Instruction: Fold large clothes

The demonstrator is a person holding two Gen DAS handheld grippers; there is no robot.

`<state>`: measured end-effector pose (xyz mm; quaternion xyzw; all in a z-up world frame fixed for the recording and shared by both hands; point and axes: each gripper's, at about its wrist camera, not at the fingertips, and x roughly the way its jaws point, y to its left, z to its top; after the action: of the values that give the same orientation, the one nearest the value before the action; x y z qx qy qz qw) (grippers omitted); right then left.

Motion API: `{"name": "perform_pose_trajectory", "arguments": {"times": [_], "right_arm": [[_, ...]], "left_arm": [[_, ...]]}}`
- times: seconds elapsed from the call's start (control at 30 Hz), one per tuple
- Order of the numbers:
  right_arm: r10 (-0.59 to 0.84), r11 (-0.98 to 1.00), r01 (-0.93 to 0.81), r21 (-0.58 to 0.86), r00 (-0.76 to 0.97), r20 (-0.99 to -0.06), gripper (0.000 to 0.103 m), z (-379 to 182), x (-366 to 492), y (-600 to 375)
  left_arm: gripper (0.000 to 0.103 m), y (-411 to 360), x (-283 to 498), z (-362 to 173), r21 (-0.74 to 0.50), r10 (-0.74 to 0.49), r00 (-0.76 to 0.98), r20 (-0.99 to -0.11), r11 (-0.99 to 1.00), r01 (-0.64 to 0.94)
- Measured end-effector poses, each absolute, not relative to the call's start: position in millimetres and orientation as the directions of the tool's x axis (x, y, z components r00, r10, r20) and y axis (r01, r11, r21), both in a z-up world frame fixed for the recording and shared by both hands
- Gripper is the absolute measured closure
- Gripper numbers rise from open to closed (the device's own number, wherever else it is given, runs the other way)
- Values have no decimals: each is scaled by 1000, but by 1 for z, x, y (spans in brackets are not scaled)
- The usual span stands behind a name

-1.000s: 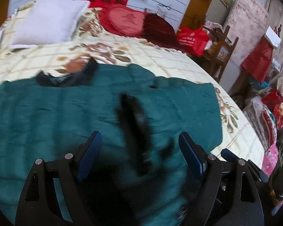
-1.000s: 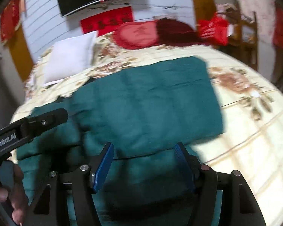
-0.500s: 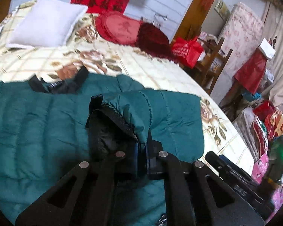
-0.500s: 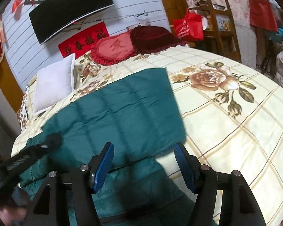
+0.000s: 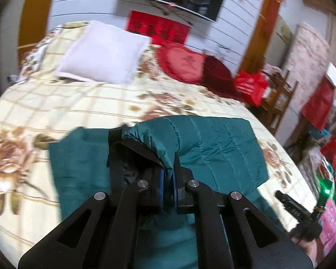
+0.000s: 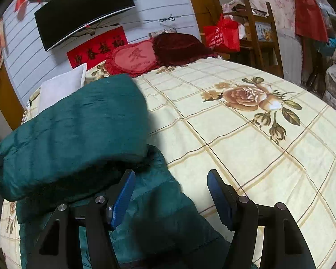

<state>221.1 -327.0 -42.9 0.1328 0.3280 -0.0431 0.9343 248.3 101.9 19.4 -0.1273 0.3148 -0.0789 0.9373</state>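
A green padded jacket (image 5: 215, 148) lies on the flowered bedspread (image 6: 246, 134), one part lifted and doubled over the rest. The left gripper (image 5: 168, 179) is pressed together, pinching the jacket's black-lined hem, which rises in a fold above the bedspread. The right gripper (image 6: 171, 198) stands spread with nothing between its blue pads, over the jacket's near edge where it meets the bedspread. Right of the jacket the bedspread runs bare to its far edge. A white pillow (image 5: 105, 51) and red cushion (image 6: 134, 58) sit well beyond the jacket, by the wall.
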Motion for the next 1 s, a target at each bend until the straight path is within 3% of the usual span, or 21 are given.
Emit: {"name": "perform_pose_trajectory", "arguments": {"times": [0.3,0.33,0.4,0.67,0.93,1.0], "right_arm": [[11,965,157,209,773,-634,39,-48,226,-317],[12,966,155,208,775,-632,39,-48,226,-316],[12,967,150,204,778,-628,39,-47,226,-314],[34,983,71,170,836,-547,39,-29,221,-303],[196,972,-109,210,865,-462,39,-6,261,-290],[275,959,-198,201,813,-513,39,-2,287,-275]], "left_arm": [[97,151,255,-35,-232,-123,701,-703,971,-62],[91,151,253,-39,-223,-115,694,-710,972,-67],[84,150,247,-41,-199,-95,698,-710,978,-70],[84,176,210,-28,-195,103,800,-591,944,-265],[83,138,247,-26,-258,-11,811,-585,951,-173],[83,131,264,-39,-219,17,773,-634,955,-201]]}}
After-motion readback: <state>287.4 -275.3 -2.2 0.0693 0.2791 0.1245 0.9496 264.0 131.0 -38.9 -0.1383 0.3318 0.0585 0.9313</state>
